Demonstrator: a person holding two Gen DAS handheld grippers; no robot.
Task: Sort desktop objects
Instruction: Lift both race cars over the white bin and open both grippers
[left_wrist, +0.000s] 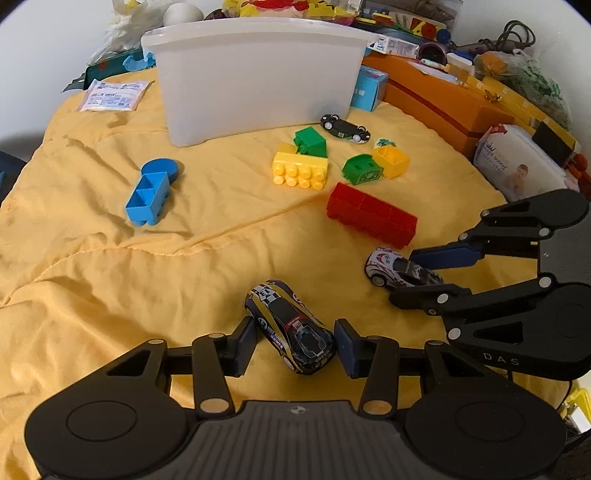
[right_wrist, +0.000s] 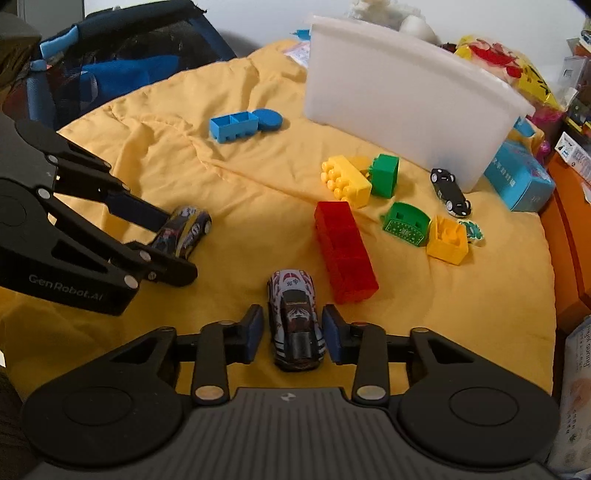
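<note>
left gripper (left_wrist: 295, 345) wide, straddling dark toy car (left_wrist: 291, 326) | right gripper (right_wrist: 293, 334) narrower, pads flanking white toy car (right_wrist: 295, 317), not pressing | likely light, hard, rolls: pinch flanks mid-body

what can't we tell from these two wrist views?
- Inside of the white bin: both views, its own wall hides any contents.
- Left gripper pads versus dark toy car: left view shows gaps, contact unclear.
- Right gripper around white toy car: pads close, touch unresolved.
- Wipes pack: right view, cut by edge.
</note>
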